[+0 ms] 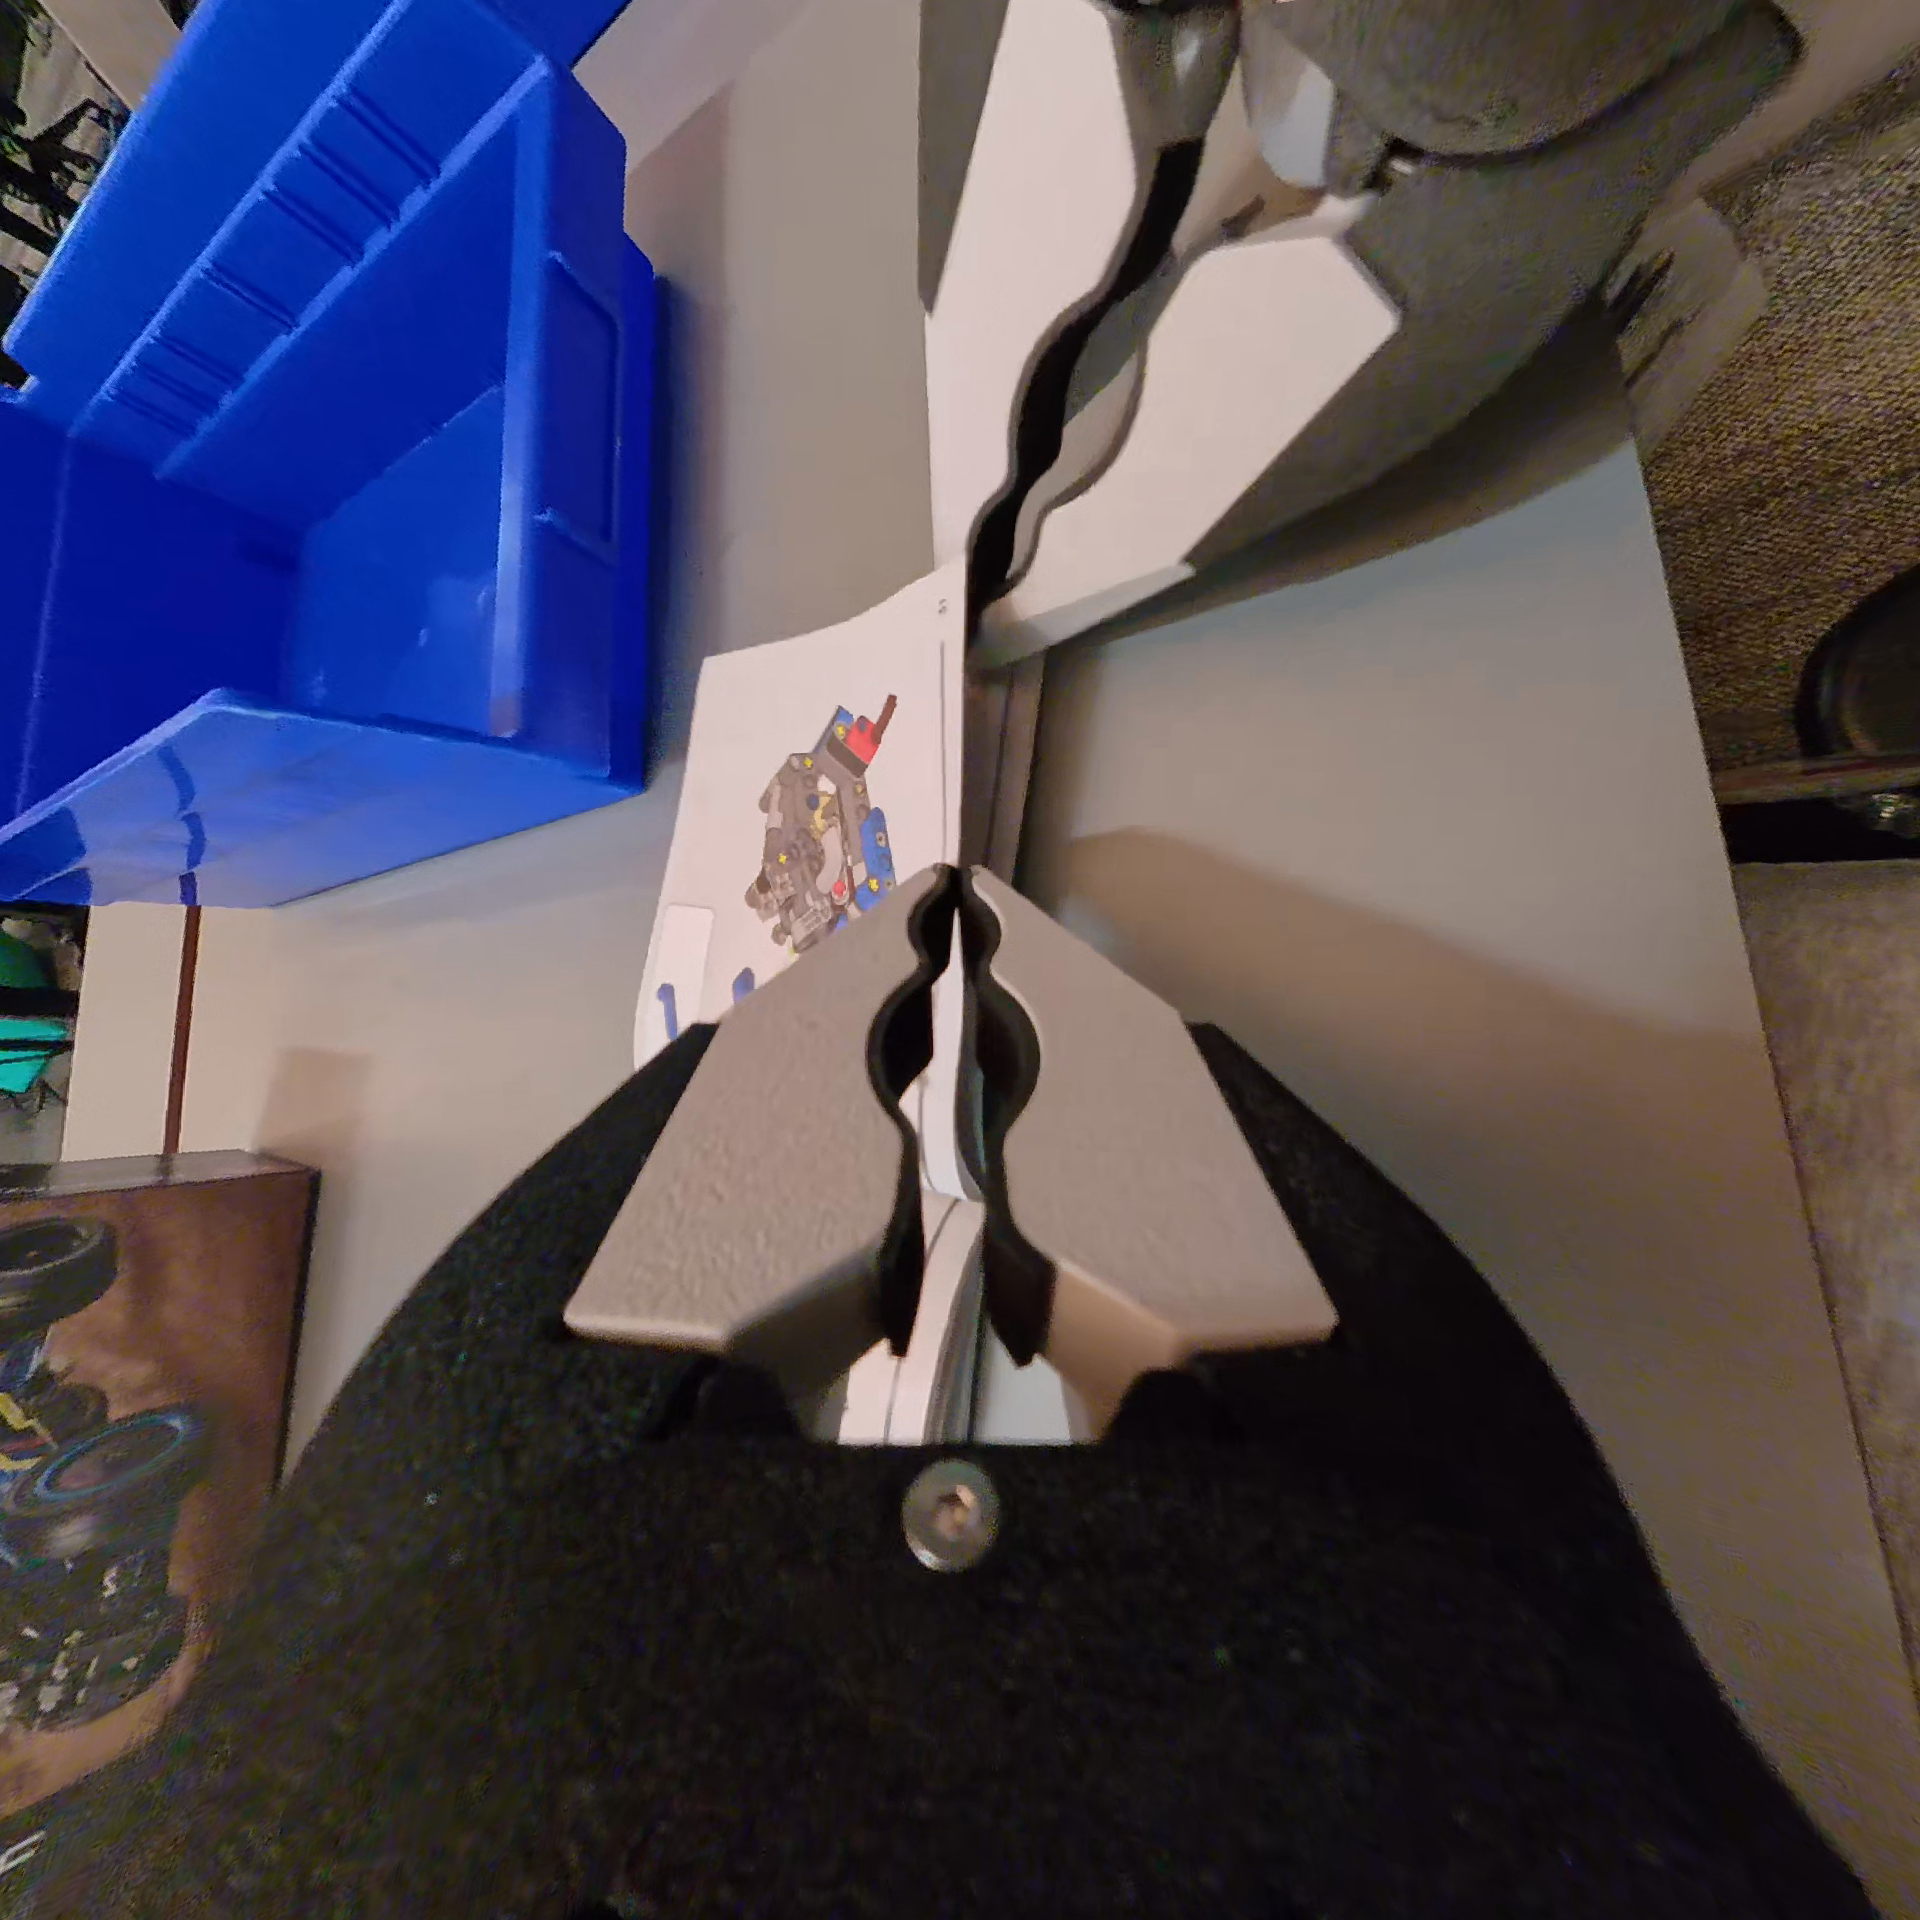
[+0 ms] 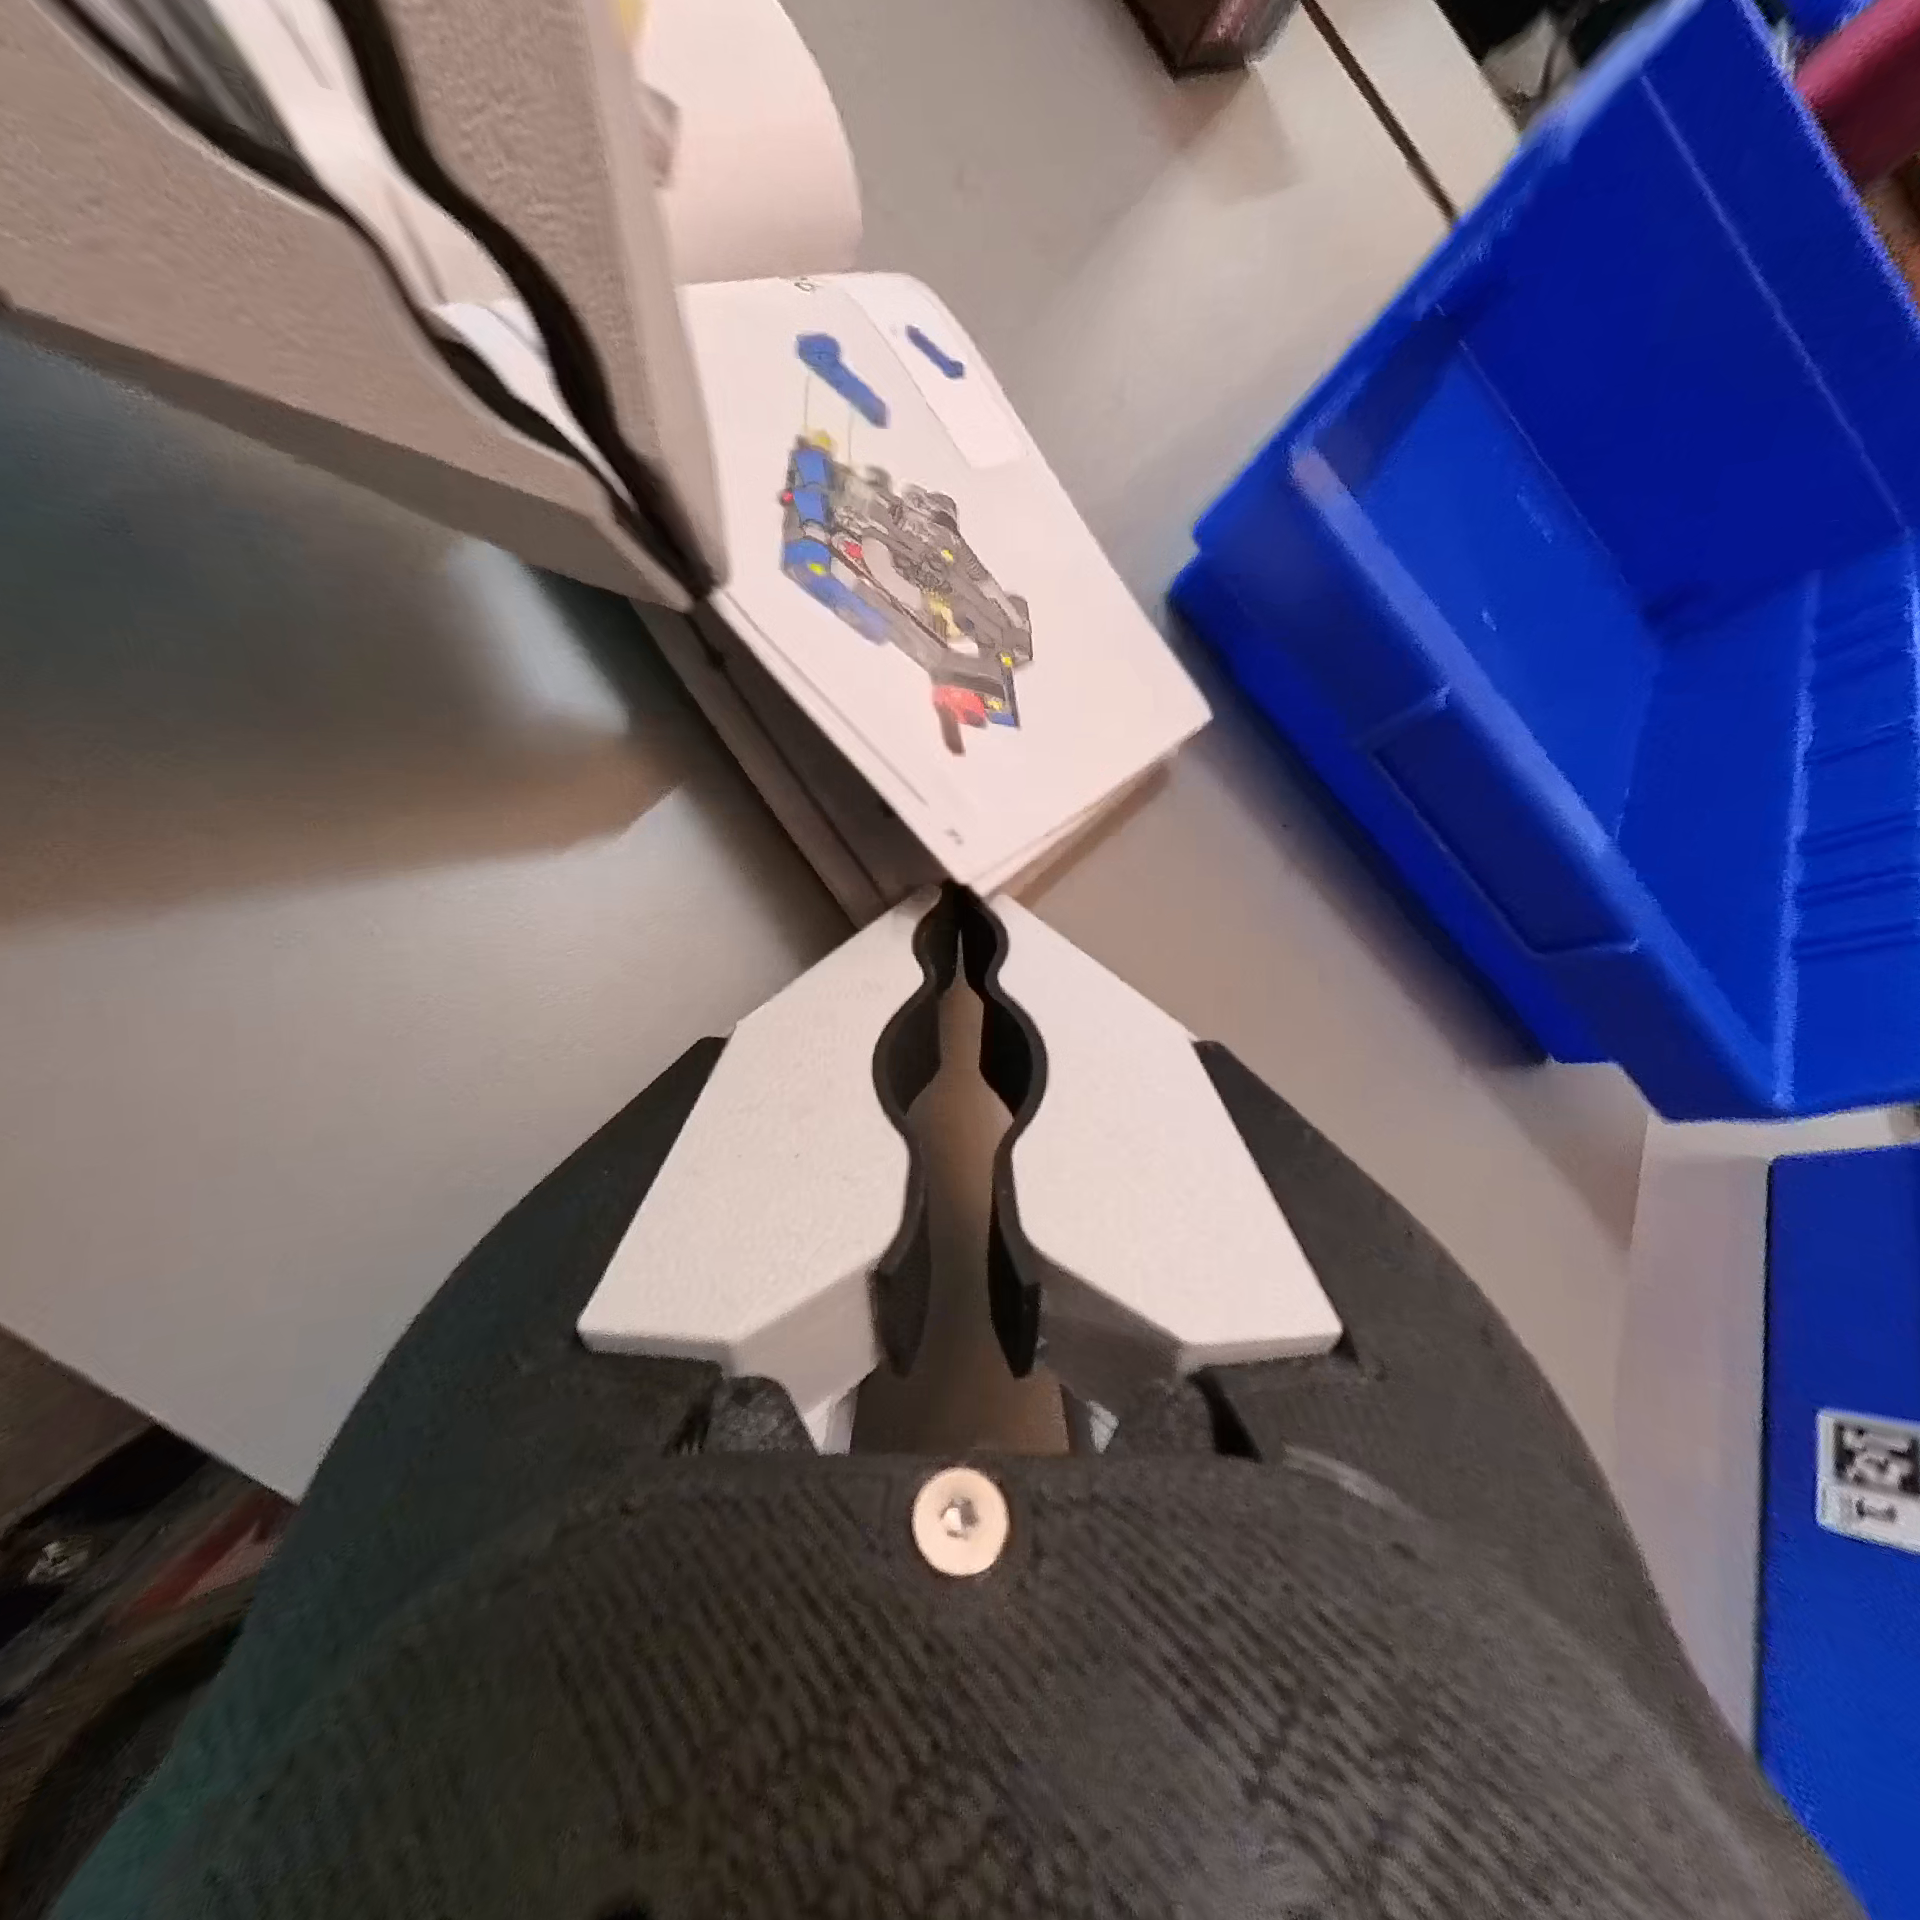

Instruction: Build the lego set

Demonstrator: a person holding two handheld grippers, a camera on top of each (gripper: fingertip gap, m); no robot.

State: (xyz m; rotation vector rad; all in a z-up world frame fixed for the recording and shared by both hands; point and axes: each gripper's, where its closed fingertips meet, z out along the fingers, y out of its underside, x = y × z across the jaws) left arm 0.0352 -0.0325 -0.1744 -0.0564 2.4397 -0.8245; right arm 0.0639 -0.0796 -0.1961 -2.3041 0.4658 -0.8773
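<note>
Both claws are pinching the instruction booklet (image 2: pixel 935 582) lying on the table (image 2: pixel 312 935) beside the blue bins (image 2: pixel 1558 644), left gripper (image 1: pixel 958 883) and right gripper (image 2: pixel 958 902) at opposite corners, so turning the page cleanly is probably calling for light, matched tension.

blue bin (image 2: pixel 1621 582) blurred, box (image 1: pixel 114 1455) cropped

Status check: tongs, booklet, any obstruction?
Left tongs and right tongs shut at opposite ends of the instruction booklet; grip unclear. Blue bins alongside, not blocking.
</note>
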